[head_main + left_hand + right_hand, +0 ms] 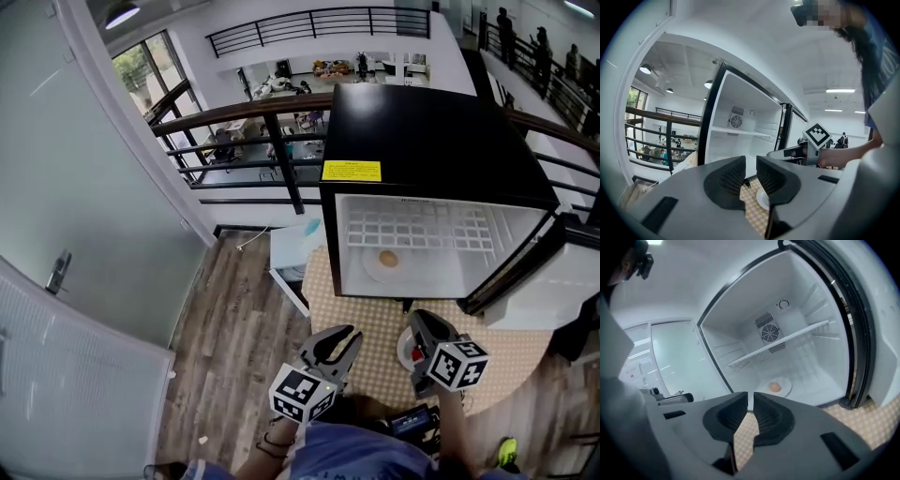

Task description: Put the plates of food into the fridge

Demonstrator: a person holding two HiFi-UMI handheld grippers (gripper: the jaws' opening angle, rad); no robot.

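Note:
The black mini fridge (431,131) stands open on a round table with a checkered cloth (370,323). On its floor lies a white plate (371,272) (785,384) with a round brown piece of food (387,259) (775,387). A second white plate (403,351) (762,199) lies on the cloth, partly hidden under my right gripper (419,321). The right gripper (750,397) points into the fridge, its jaws almost together with nothing between them. My left gripper (345,335) (751,161) hovers over the cloth beside it, slightly open and empty.
The fridge door (525,272) swings out to the right. A wire shelf (422,225) spans the inside. A white low piece of furniture (286,258) stands left of the table. A railing (244,114) runs behind, and wooden floor (234,319) lies to the left.

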